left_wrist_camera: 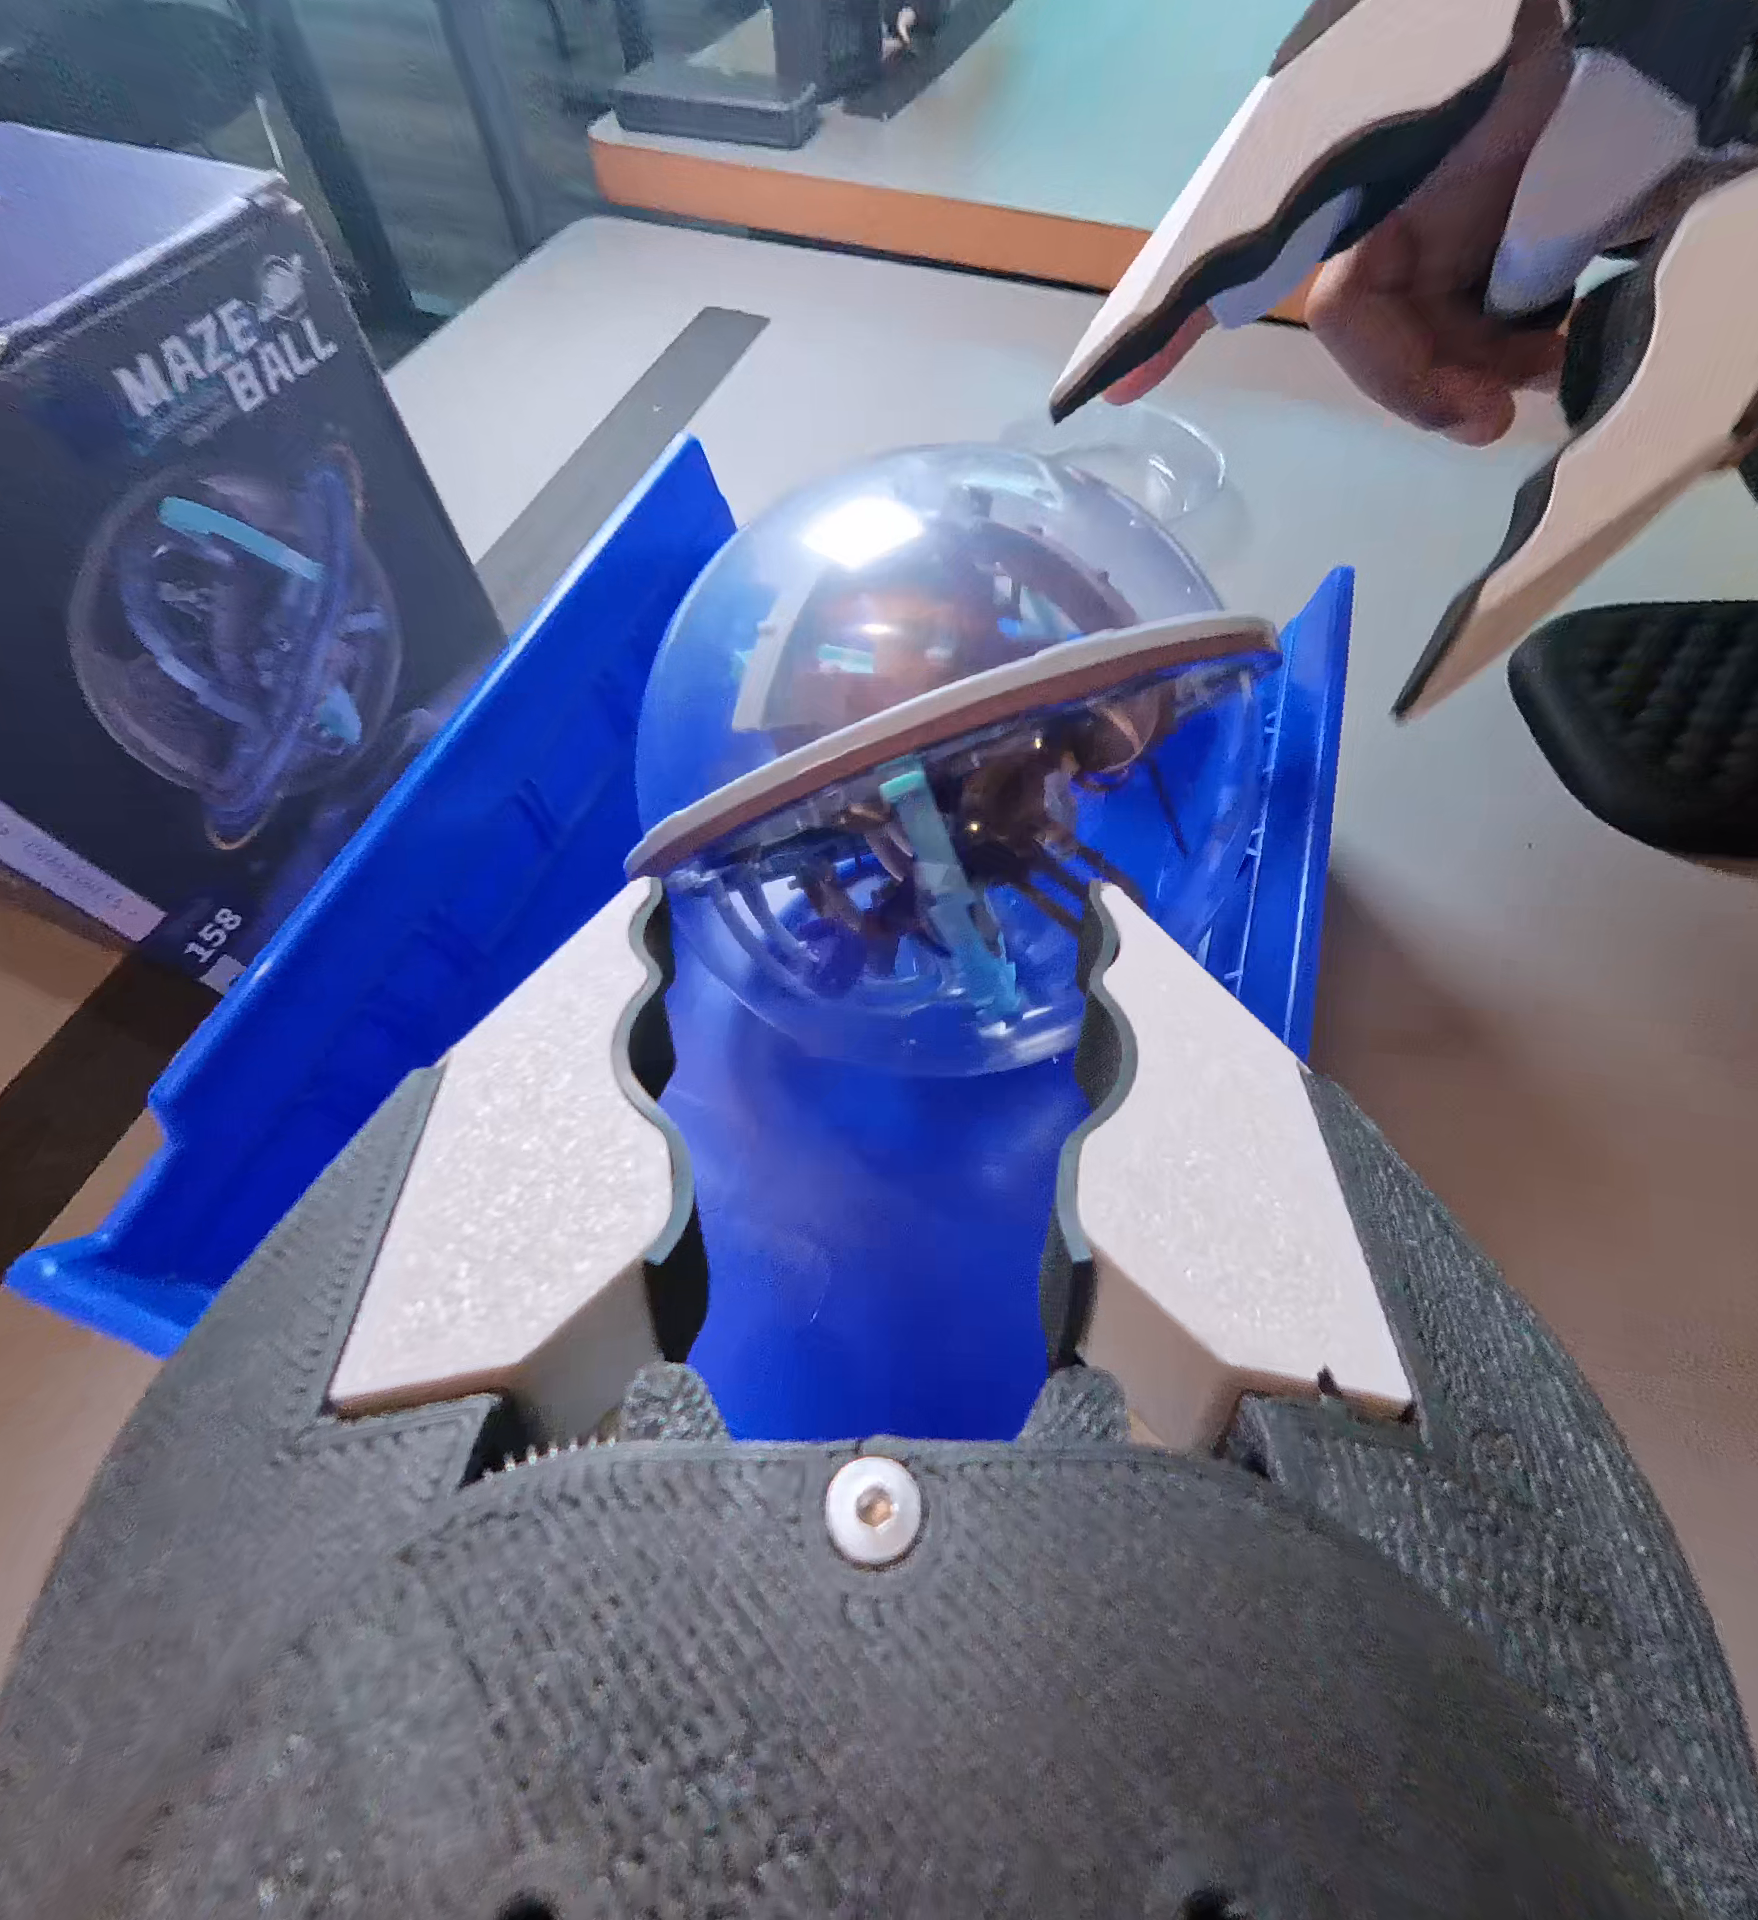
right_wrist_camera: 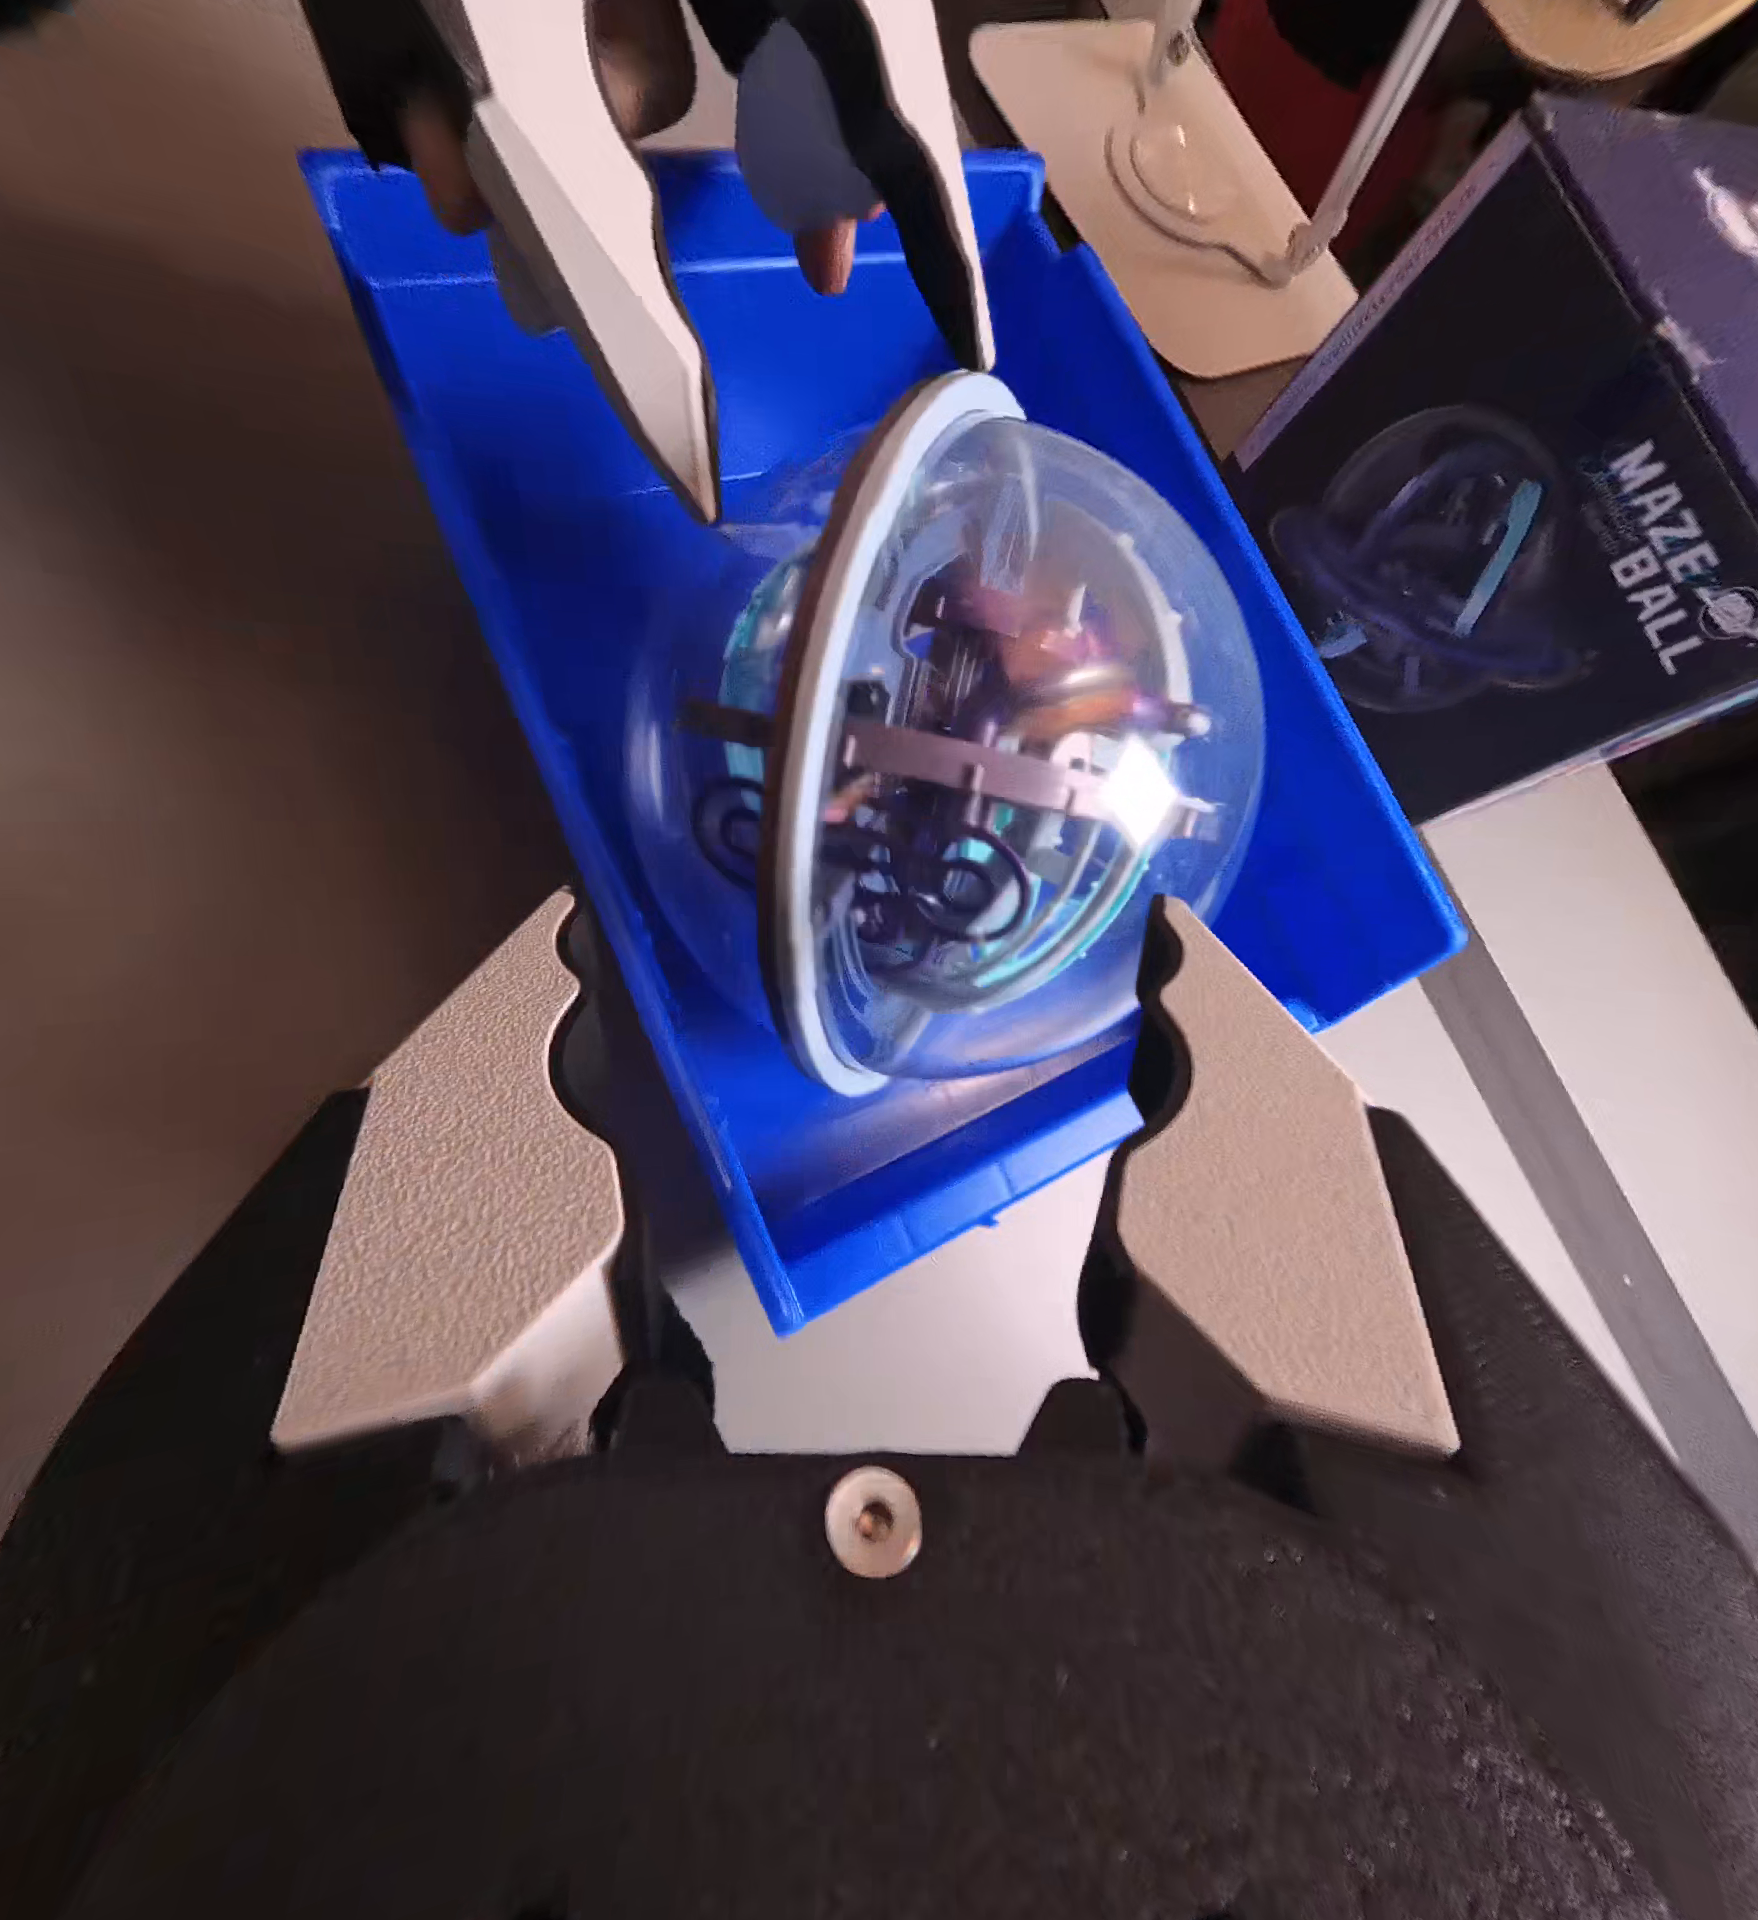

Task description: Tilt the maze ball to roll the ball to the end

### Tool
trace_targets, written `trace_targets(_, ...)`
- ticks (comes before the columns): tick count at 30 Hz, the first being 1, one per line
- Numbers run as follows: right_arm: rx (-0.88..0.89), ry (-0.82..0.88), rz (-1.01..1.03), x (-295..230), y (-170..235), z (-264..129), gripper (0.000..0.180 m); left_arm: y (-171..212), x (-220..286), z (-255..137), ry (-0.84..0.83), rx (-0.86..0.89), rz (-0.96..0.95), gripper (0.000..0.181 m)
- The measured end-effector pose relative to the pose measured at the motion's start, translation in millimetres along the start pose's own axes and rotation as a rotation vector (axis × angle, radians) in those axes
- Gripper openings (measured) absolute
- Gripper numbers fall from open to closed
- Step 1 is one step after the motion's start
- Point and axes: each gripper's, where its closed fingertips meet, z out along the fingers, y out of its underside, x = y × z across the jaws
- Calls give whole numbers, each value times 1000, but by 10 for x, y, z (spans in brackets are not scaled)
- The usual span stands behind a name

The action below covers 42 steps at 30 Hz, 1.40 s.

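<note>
Landmark = blue tray (right_wrist_camera: 501,540), sitting on the table (left_wrist_camera: 1477,1143), open-topped, one low end facing the right gripper. Walls on its long sides likely there to stop the sphere rolling off.

Dark product box (left_wrist_camera: 179,582) stands just beside the tray, on the side away from the right gripper's approach; not in play. A clear stand (right_wrist_camera: 1181,177) sits on the table past the tray's far corner, near the box; empty, so I'd guess the maze ball came off it.

Tray holds one thing: the maze ball (right_wrist_camera: 958,727), a clear sphere with a grey equator ring and maze tracks inside. It rests on the tray floor, ring tilted well off level. Inner small ball: can't pick it out, so progress through the maze is unknown.

Left gripper (left_wrist_camera: 870,904): jaws spread, reaching in from one tray end, fingertips flanking the sphere's lower half. In the right wrist view one tip looks to be at the ring's edge; no squeeze visible.

Right gripper (right_wrist_camera: 859,914): jaws spread, hovering above the opposite tray end, clear of the sphere, holding nothing.

Judgement: two-sided pickup setup, tilting not begun.
</note>
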Motion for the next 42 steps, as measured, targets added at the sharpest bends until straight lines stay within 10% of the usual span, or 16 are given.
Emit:
trace_targets(1,-13,32,8,13,-2,66,105,18,13,36,12,-27,3,81)
trace_targets(14,-137,-134,20,456,17,306,114,-23,-36,150,29,-147,128,106)
trace_targets(20,-308,-200,-156,527,402,620,129,428,-238,415,61,-492,321,138)
trace_targets(27,-153,-195,-230,528,446,846,141,558,-386,542,29,-558,365,141)
trace_targets(42,378,-554,396,479,-609,-20,140,-852,-65,-105,396,153,-182,137)
